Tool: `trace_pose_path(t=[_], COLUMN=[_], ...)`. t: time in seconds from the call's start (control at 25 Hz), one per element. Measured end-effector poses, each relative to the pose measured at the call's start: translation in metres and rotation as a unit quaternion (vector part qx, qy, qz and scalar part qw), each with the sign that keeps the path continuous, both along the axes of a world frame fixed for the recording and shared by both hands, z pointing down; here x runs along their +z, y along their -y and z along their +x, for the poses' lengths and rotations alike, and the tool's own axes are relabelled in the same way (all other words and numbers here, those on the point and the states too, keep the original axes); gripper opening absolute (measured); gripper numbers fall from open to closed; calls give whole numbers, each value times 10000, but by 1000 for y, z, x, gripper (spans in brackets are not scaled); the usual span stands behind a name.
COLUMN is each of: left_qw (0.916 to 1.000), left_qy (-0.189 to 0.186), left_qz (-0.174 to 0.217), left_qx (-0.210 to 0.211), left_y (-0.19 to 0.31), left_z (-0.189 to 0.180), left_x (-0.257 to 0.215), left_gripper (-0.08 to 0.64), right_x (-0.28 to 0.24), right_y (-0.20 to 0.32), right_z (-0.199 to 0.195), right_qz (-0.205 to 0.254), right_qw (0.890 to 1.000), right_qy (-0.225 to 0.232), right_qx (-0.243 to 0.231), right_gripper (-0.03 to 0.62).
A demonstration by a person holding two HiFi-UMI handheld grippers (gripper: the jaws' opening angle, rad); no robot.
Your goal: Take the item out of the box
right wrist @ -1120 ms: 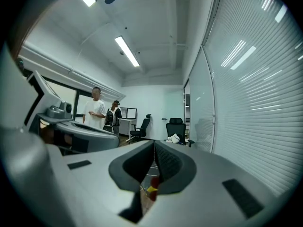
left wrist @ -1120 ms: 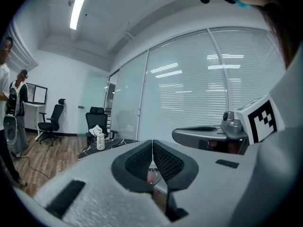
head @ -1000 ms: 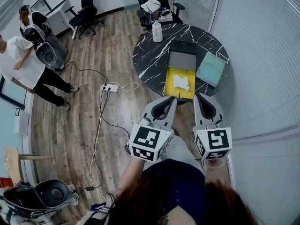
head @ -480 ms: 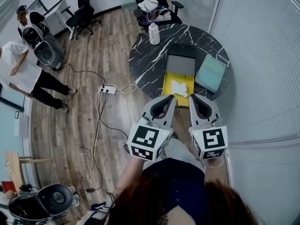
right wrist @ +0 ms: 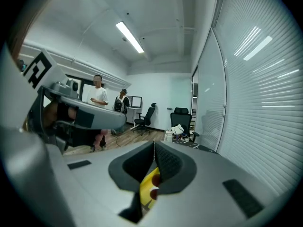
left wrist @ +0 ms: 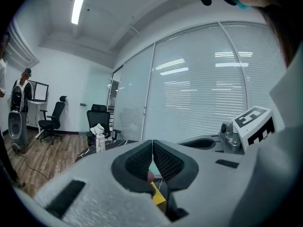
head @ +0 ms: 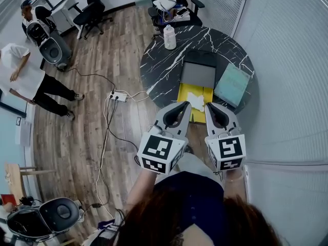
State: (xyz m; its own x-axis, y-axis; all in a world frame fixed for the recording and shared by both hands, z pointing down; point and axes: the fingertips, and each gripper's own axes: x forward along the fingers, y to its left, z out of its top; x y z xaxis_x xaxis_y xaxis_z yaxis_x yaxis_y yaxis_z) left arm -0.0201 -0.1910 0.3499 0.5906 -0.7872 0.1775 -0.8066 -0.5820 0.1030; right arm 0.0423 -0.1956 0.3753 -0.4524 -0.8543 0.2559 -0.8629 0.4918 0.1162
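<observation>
i hold both tongs out in front of my chest, side by side and near each other, tips pointing forward and away from me. my left tongs (head: 184, 106) have their jaws pressed together, the ribbed pads meeting at the tip with nothing between them. my right tongs (head: 210, 108) are the same, jaws together and empty. the left marker cube (head: 160, 152) and the right marker cube (head: 226, 152) sit at the rear ends, nearest me. my left forearm (head: 139, 191) runs bare back toward my body.

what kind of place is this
Probably an office or meeting room: black swivel chairs, a round marble-topped table, and walls covered with blinds.
</observation>
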Motion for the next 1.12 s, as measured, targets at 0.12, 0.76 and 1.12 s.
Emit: trace_pose_path(t=[0.12, 0.76, 1.12], left_qw=[10000, 9993, 9985], left_qy=[-25, 32, 63], left_qz=[-31, -206, -311], left_qx=[-91, -323, -443], left_y=[12, 50, 68], left_z=[0, 7, 8], left_x=[1, 12, 22], left_gripper=[28, 28, 28], right_x=[12, 69, 105], right_y=[12, 56, 77], right_z=[3, -1, -5], right_qz=[-125, -729, -916], right_qw=[9998, 9932, 9852], right_qy=[-126, -616, -1150], right_qx=[-67, -660, -883], right_gripper=[26, 28, 28])
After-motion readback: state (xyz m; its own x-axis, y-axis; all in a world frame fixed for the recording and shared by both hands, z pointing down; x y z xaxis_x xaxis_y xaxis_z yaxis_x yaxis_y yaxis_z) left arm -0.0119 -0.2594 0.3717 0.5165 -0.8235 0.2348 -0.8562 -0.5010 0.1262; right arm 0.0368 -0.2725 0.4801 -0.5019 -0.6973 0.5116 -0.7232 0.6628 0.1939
